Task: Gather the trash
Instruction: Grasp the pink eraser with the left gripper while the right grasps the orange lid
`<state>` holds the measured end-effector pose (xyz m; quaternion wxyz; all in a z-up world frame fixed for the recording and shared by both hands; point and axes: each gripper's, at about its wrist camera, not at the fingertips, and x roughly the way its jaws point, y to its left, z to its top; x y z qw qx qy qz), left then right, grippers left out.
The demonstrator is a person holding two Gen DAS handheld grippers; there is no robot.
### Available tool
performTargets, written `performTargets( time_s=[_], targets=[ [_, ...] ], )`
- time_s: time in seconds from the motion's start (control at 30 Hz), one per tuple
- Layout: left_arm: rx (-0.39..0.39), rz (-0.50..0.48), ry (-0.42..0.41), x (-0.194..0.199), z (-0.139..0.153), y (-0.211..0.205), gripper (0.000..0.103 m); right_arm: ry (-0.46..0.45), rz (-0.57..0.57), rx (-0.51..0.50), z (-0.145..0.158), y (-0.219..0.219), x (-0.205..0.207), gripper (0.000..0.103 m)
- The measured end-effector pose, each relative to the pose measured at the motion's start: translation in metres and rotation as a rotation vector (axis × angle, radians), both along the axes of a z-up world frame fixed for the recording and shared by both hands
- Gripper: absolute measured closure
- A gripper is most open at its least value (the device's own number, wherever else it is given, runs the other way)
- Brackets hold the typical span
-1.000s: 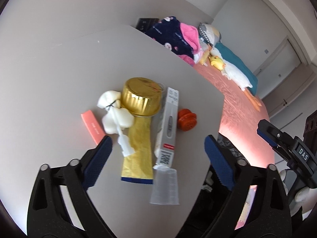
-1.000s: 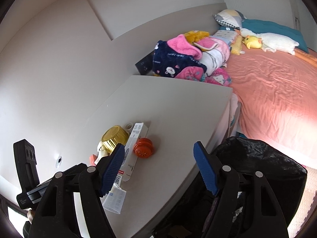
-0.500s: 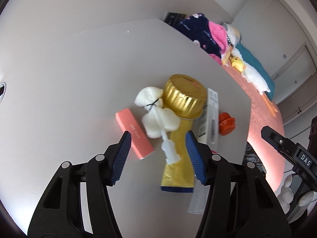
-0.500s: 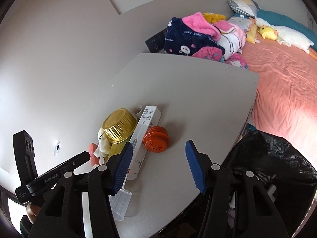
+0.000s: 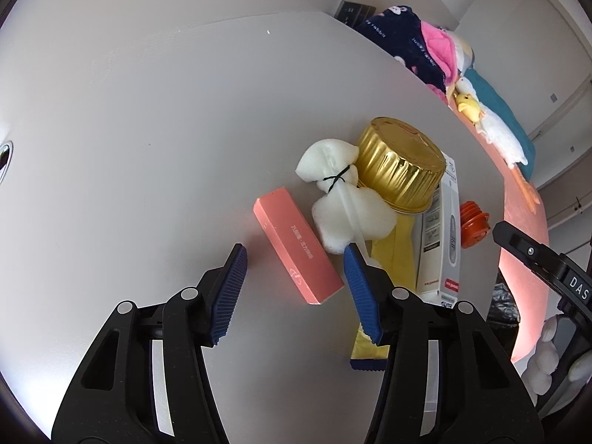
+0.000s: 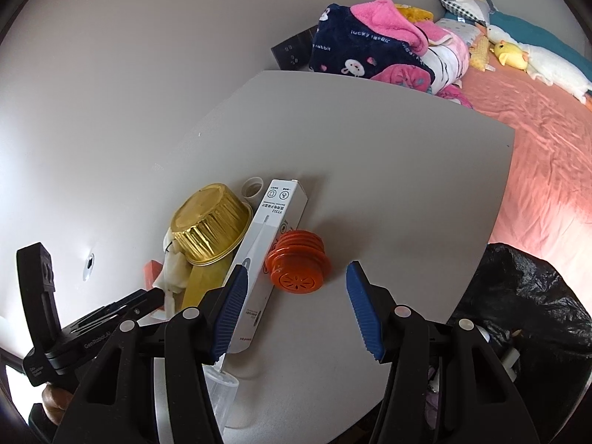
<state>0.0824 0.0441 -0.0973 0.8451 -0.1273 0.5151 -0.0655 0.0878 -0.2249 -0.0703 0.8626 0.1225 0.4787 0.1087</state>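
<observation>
left gripper jaws closing, half apart, nothing gripped; pink box lies between the fingers, pads not touching it. white foam wad and gold foil cup just ahead on its right finger's side. right gripper half open, empty, above the grey table; orange disc just ahead between the fingers, white carton by the left finger. black trash bag off past the right finger.

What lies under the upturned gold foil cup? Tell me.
The gold foil cup rests rim-down on a yellow packet, leaning against the white box. Anything beneath its hollow is covered.
</observation>
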Motion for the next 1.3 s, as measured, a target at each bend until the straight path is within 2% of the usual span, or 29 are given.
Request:
performTargets(
  time_s=[0.27, 0.43, 0.57, 0.6, 0.73, 0.9, 1.2, 1.3],
  targets=[
    [0.072, 0.016, -0.016, -0.001, 0.0, 0.006, 0.051, 0.017, 0.003, -0.041, -0.016, 0.006, 0.012, 0.045],
    [0.084, 0.029, -0.018, -0.002, -0.001, 0.01, 0.051, 0.009, 0.004, -0.07, -0.022, 0.009, 0.019, 0.045],
    [0.102, 0.036, -0.02, -0.003, -0.001, 0.011, 0.051, 0.02, 0.018, -0.071, -0.026, 0.011, 0.024, 0.057],
    [0.106, 0.037, -0.021, -0.004, -0.001, 0.011, 0.052, 0.018, 0.018, -0.074, -0.026, 0.012, 0.024, 0.057],
    [0.133, 0.049, -0.024, -0.005, 0.0, 0.015, 0.069, 0.03, 0.014, -0.058, -0.026, 0.008, 0.025, 0.057],
    [0.11, 0.061, -0.022, -0.007, 0.0, 0.025, 0.08, 0.045, 0.006, -0.033, -0.025, 0.004, 0.023, 0.057],
    [0.001, 0.094, -0.028, -0.01, -0.001, 0.038, 0.081, 0.064, -0.009, 0.054, -0.016, -0.006, 0.014, 0.057],
    [-0.068, 0.1, -0.021, -0.01, -0.003, 0.044, 0.082, 0.05, -0.014, 0.067, -0.01, -0.009, 0.008, 0.057]
  ],
)
